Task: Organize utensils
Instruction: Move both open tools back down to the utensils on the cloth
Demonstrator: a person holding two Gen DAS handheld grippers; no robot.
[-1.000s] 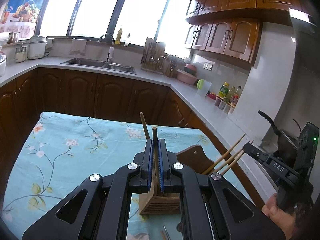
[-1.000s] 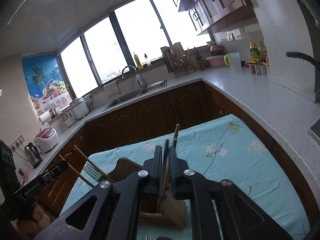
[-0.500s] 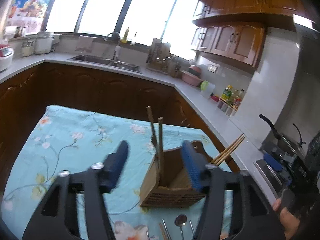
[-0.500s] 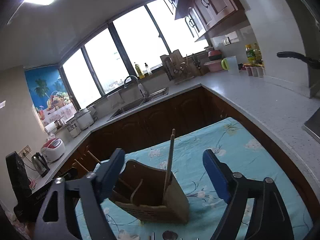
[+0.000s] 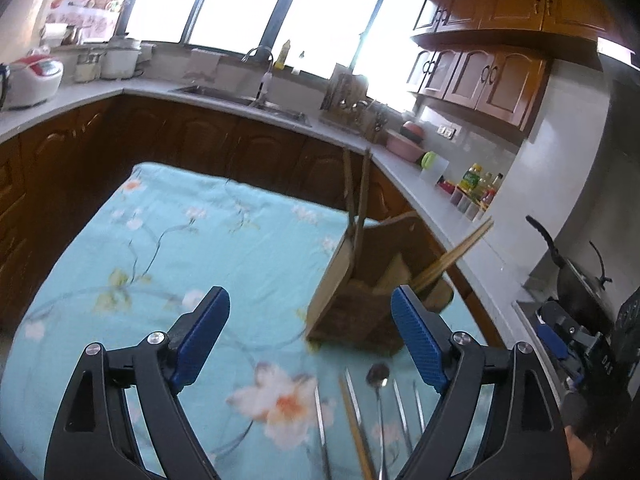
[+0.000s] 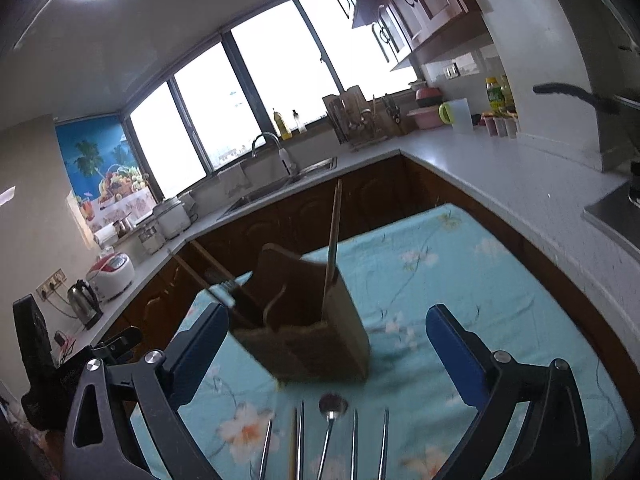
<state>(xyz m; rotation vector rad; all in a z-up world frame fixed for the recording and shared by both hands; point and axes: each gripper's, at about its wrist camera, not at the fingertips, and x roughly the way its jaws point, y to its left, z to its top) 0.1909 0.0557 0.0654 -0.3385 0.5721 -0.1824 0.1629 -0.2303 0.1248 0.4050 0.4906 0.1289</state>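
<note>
While the wooden utensil holder (image 5: 360, 300) stands on the floral tablecloth (image 5: 160, 240) with chopsticks (image 5: 356, 192) upright in it, the left gripper (image 5: 310, 340) is spreading its jaws, with nothing between them and the holder just ahead by the right finger. The right gripper (image 6: 328, 356) is also opening, empty, the holder (image 6: 304, 336) ahead between its 2 fingers. A spoon (image 6: 332, 408) and loose utensils lie on the cloth nearest both grippers.
</note>
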